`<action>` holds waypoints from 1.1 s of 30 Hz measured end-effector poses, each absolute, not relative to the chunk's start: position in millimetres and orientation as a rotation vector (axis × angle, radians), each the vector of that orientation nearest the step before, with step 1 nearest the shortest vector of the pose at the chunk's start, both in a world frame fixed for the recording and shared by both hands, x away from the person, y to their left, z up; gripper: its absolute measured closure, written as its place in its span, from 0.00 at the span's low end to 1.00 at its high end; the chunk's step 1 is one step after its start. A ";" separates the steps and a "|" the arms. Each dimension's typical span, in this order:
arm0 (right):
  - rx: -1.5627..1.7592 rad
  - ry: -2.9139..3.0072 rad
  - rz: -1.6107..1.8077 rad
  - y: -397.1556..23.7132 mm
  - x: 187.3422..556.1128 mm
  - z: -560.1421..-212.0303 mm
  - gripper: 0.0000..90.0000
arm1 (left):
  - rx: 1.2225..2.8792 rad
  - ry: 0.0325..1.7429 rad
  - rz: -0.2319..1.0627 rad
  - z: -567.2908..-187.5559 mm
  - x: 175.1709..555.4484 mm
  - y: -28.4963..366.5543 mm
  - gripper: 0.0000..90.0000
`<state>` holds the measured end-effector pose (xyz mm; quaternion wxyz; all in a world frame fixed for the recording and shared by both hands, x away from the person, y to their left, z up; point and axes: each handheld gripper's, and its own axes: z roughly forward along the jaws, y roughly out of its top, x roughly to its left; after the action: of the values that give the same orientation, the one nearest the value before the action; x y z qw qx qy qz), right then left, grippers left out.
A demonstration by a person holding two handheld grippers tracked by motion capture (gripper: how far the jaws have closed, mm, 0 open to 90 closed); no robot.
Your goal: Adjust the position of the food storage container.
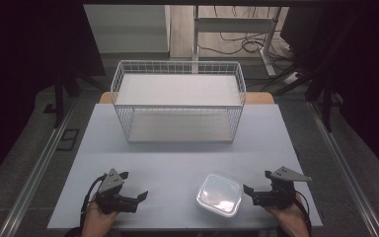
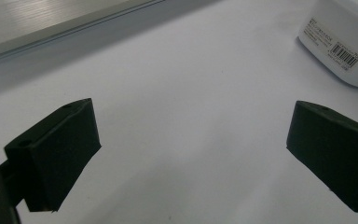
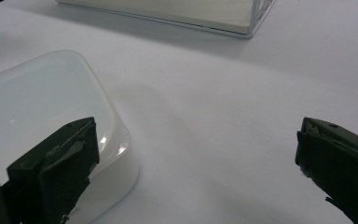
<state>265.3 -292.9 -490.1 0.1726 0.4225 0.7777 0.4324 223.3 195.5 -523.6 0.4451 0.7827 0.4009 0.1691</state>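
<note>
A white plastic container with a clear lid [image 1: 218, 195] lies on the pale table [image 1: 177, 158] near its front edge, right of centre. My left gripper [image 1: 134, 184] rests at the front left, a hand's width from the container, jaws wide open over bare table. In the left gripper view the gripper [image 2: 193, 144] has nothing between its jaws, and the container [image 2: 345, 37] shows a barcode label at the upper right. My right gripper [image 1: 257, 181] sits just right of the container, open. In the right gripper view the gripper [image 3: 196, 158] has the container's lid [image 3: 42, 107] beyond its left jaw, untouched.
A white wire basket [image 1: 177, 98] with a white floor stands at the middle back of the table; its corner [image 3: 256, 18] shows in the right gripper view. Metal rails [image 1: 39, 163] run along both sides below the table. A desk frame and cables [image 1: 242, 39] lie beyond.
</note>
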 end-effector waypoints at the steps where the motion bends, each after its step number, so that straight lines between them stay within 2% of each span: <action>1: 1.195 2.212 1.218 -292.6 264.0 -488.8 0.00 | 1.940 0.994 0.419 -523.3 223.1 195.5 0.02; 5: 1.192 2.250 1.186 -293.1 256.6 -487.4 0.02 | 1.931 1.008 0.382 -522.4 223.0 196.2 0.03; 8: 1.208 2.293 1.174 -295.1 250.6 -488.2 0.19 | 1.914 0.988 0.337 -520.5 222.6 196.0 0.03; 9: 1.208 2.293 1.174 -295.1 250.6 -488.2 0.19 | 1.914 0.988 0.337 -520.5 222.6 196.0 0.03; 10: 1.199 2.339 1.159 -296.0 247.0 -489.1 0.30 | 1.909 0.968 0.322 -519.0 221.9 194.0 0.04; 12: 1.190 2.368 1.133 -295.7 243.4 -489.8 0.40 | 1.920 0.964 0.338 -517.3 221.0 189.7 0.07; 14: 1.166 2.407 1.126 -294.4 239.4 -489.8 0.50 | 1.927 0.944 0.337 -516.0 221.0 184.2 0.14; 15: 1.166 2.407 1.126 -294.4 239.4 -489.8 0.50 | 1.927 0.944 0.337 -516.0 221.0 184.2 0.19; 16: 1.144 2.437 1.108 -292.3 235.7 -489.6 0.60 | 1.919 0.922 0.300 -514.8 223.6 176.8 0.25; 18: 1.129 2.454 1.106 -291.0 234.2 -489.6 0.64 | 1.922 0.913 0.278 -514.2 225.4 171.6 0.39; 19: 1.107 2.486 1.093 -287.3 230.9 -489.9 0.72 | 1.933 0.866 0.247 -513.6 230.0 159.2 0.48; 20: 1.107 2.486 1.093 -287.3 230.9 -489.9 0.72 | 1.933 0.866 0.247 -513.6 230.0 159.2 0.53; 21: 1.097 2.496 1.083 -285.9 230.2 -490.2 0.74 | 1.943 0.839 0.230 -513.7 232.6 151.8 0.53; 23: 1.082 2.517 1.069 -282.7 228.7 -491.2 0.79 | 1.982 0.795 0.216 -514.5 237.8 135.6 0.68; 24: 1.077 2.531 1.066 -279.9 227.8 -491.8 0.83 | 2.013 0.762 0.201 -516.2 242.6 119.1 0.79; 25: 1.077 2.531 1.066 -279.9 227.8 -491.8 0.83 | 2.013 0.762 0.201 -516.2 242.6 119.1 0.84; 26: 1.073 2.547 1.060 -277.3 227.1 -492.7 0.88 | 2.035 0.732 0.169 -518.4 247.2 103.3 0.90; 29: 1.073 2.567 1.073 -273.5 226.2 -493.0 0.95 | 2.061 0.690 0.119 -520.8 255.0 80.2 1.00; 33: 1.078 2.577 1.102 -269.3 225.2 -493.2 0.99 | 2.091 0.655 0.101 -523.8 260.2 58.5 1.00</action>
<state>225.2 -269.3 -493.2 0.0693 0.3581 0.8561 0.3661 260.2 58.5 -523.8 0.4563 0.8482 0.2658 0.0410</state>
